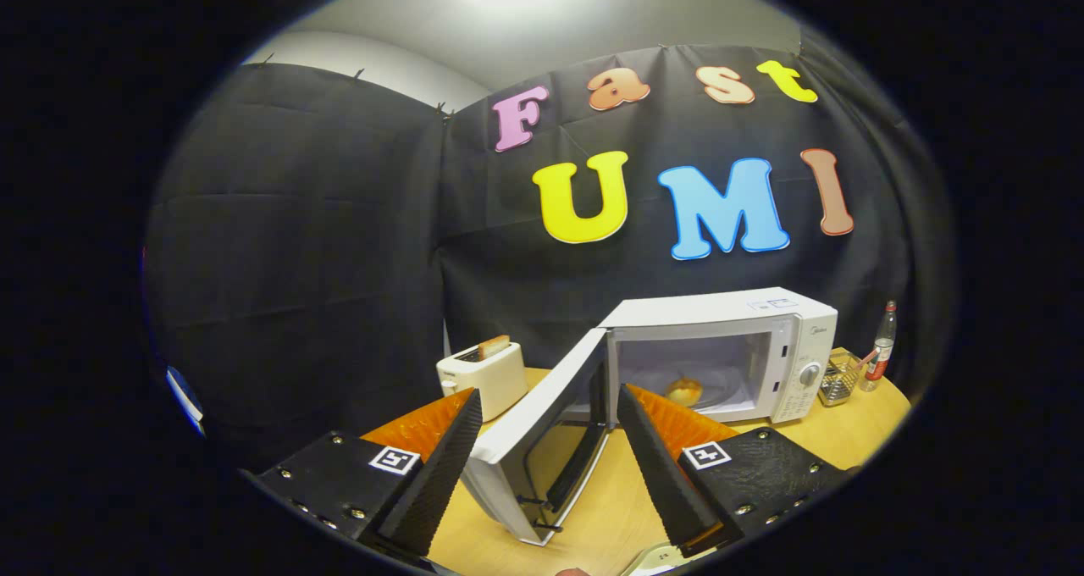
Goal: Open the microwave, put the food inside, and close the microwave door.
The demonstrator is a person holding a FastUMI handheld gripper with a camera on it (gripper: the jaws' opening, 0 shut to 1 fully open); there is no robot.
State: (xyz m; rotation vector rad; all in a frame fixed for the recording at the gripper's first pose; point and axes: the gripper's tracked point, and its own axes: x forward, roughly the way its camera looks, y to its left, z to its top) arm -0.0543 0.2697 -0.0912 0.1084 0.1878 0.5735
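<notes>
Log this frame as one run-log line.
white microwave door: open, between fingers | yellowish food: inside | gripper: open, empty | left: close door

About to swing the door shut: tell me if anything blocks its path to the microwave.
Nothing visible blocks it. The open door sits between the open gripper's fingers; the food lies well inside the microwave, and the toaster stands on the door's outer side.

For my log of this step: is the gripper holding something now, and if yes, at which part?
Nothing is held. The gripper is open, and the open microwave door stands between its fingers without both pressing on it. The food lies inside the microwave.
</notes>
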